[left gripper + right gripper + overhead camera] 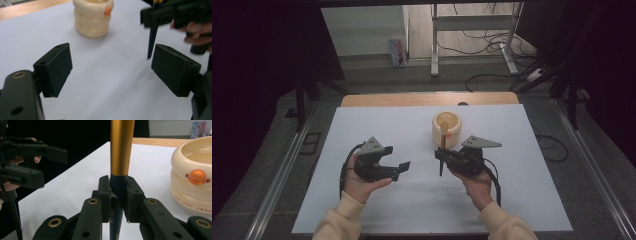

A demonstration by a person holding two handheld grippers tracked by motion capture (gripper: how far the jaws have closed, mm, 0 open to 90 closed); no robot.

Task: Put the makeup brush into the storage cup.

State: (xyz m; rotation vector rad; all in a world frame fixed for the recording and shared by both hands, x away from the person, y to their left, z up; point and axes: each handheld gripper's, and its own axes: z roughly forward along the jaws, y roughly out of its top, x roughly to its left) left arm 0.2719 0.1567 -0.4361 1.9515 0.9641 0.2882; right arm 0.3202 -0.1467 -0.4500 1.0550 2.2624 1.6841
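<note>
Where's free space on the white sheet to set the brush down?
The near strip of the white sheet between the forearms is bare, as are its far-left corner and right side. It is crowded mid-sheet: the cream holder sits just beyond the right tool, shut on the brush; the left tool is open.

Glossy cream plastic cup (192,187); brush (121,157) handle — satin gold metal.

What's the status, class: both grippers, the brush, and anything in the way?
Left gripper open, nothing between jaws. Right gripper shut on brush, gold-and-dark handle upright. Cream ringed pot just beyond brush; white mat bare between grippers.
</note>
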